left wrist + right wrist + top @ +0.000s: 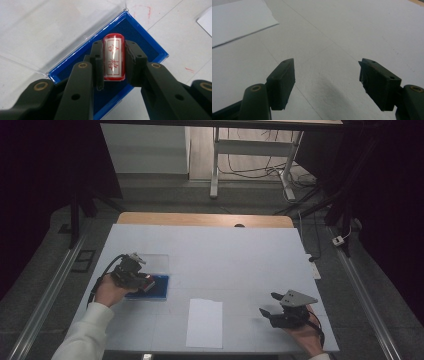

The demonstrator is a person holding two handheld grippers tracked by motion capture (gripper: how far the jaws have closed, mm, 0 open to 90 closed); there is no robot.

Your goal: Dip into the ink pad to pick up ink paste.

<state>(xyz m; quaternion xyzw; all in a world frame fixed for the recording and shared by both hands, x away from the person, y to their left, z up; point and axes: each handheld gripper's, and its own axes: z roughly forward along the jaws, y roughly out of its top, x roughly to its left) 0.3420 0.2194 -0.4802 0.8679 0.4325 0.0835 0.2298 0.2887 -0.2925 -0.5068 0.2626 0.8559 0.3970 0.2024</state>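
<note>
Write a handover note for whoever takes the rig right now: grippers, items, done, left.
Left gripper: shut on the stamp, red with a white label, held over the blue ink pad, whose clear lid lies open beside it.
Right gripper: open, nothing between the jaws, low over the bare table at the near right.
Paper: lies flat at the near edge, between the two hands, no visible print.
Done: stamp picked up, pad open.
Left, probably: ink the stamp if not yet inked, press it on the paper, perhaps steadying the sheet with the right gripper.
</note>
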